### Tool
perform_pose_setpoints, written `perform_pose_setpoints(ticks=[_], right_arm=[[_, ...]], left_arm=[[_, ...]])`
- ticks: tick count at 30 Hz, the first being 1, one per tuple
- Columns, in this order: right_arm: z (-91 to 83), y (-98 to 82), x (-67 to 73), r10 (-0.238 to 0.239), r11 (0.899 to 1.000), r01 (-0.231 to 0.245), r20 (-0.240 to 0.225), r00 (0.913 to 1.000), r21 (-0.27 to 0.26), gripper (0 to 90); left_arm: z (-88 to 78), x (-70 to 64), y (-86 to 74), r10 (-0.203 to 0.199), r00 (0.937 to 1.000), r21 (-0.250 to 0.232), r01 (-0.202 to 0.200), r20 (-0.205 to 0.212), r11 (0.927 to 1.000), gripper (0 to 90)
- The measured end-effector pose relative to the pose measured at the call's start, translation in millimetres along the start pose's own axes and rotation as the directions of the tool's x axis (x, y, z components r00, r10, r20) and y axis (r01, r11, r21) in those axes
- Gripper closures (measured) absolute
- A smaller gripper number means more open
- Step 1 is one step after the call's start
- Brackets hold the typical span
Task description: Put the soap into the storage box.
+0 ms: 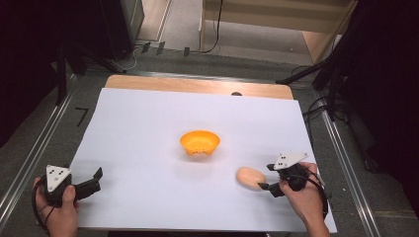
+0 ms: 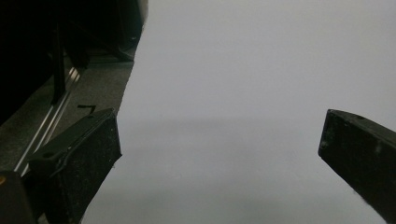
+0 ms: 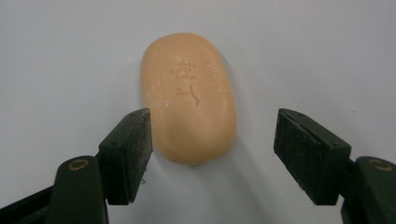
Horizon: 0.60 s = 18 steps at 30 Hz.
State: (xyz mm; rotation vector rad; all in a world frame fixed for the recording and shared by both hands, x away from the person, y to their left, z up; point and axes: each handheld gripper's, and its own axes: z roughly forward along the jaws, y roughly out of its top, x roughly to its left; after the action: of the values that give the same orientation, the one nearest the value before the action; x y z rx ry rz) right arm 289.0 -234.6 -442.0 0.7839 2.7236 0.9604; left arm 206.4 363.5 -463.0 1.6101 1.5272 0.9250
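Tabletop (image 1: 148, 128) covered with a white sheet; wooden edge shows at the far side. Orange bowl (image 1: 199, 142) sits near the centre, empty as far as the high view shows.

Soap bar (image 1: 251, 178) — pale peach, oval, some embossed mark on top — lies flat on the sheet, toward the near right, well apart from the bowl and on the person's side of it.

Right gripper (image 1: 269, 177) sits just beside the soap, on its right, jaws spread wide. In the right gripper view the soap (image 3: 189, 98) lies straight ahead, its long axis running away from the camera along the line of the jaws. The near end of the bar is already between the two jaw tips: one jaw is close against its side, possibly touching, the other stands clear with bare sheet between. Bar is off-centre in the opening.

Left gripper (image 1: 97, 178) is at the near left corner, well apart from both soap and bowl, jaws wide with nothing between them; its own view looks across bare sheet.

Judgement: the right hand is plainly the nearer one — a grasp across the soap's short width looks likely, after a small sideways shift to centre it. Soap may be slippery; can't confirm.
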Motion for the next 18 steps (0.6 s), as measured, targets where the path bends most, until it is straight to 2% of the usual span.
perform_pose_setpoints(ticks=[5,9,18], right_arm=[[6.4,6.7,1.4,-0.020,0.999,0.021,-0.022,0.9996,0.027,28.7],[15.7,14.7,4.3,-0.041,0.997,0.044,-0.045,0.9982,0.069,28.6],[31.8,22.9,5.0,-0.040,0.987,0.051,-0.072,0.9966,0.150,27.4]], left_arm=[[0.3,-0.1,0.0,0.000,1.0000,0.001,0.000,0.000,1.0000,0.0],[0.2,-0.2,0.1,0.004,1.0000,0.003,-0.004,0.002,1.0000,0.0],[0.3,-0.3,0.0,0.003,1.0000,0.002,-0.003,0.006,1.0000,0.0]])
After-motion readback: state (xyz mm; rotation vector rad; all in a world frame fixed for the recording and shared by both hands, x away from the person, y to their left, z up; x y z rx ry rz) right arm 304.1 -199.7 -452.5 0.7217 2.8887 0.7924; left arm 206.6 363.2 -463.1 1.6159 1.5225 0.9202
